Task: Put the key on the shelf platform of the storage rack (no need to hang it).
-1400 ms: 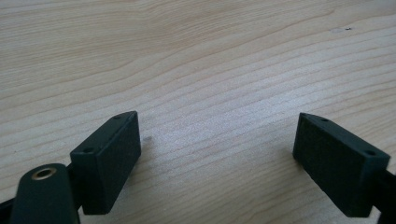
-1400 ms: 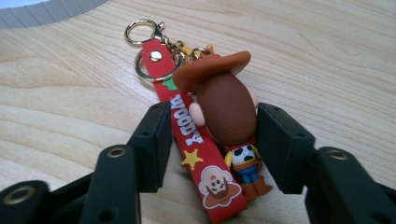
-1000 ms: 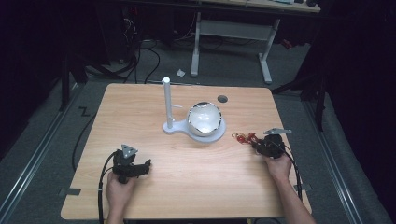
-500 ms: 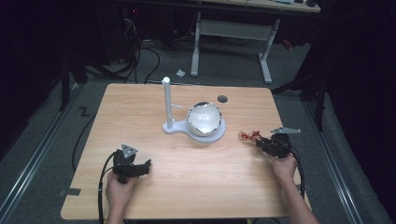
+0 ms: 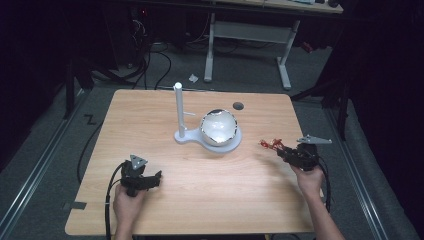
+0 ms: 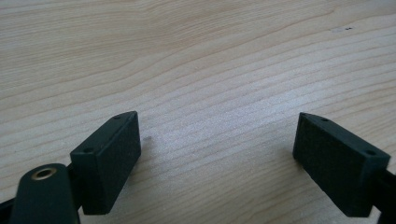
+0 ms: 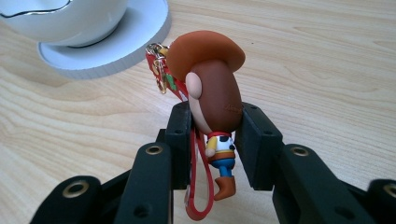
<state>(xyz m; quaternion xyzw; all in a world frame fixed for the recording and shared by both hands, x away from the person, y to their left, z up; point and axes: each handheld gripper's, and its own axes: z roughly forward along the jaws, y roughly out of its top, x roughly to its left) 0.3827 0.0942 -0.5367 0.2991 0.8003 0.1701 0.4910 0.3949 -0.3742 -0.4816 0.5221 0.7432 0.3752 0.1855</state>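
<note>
Two black two-jaw grippers are at work on one light wooden table (image 5: 165, 107), each in one hand. One right gripper (image 7: 215, 140), near the table's right edge, has its jaws closed tight on one small cowboy figure keychain (image 7: 212, 93) with a brown hat, a big brown head, a black-and-white vest, blue trousers and a brown boot; the pads press on the two sides of its head, and one red strap loop and one gold clasp hang from it. In the high view the right gripper (image 5: 295, 154) holds that figure off the table surface, jaws pointing towards the table's middle. One left gripper (image 6: 229, 149), near the table's front left corner, has its jaws spread wide over bare wood, with nothing between them. One white stand (image 5: 181, 136) with one upright white post sits at the table's middle, carrying one white round bowl (image 5: 218, 127) with a thin dark rim. One dark round hole (image 5: 238, 105) lies near the far edge.
</note>
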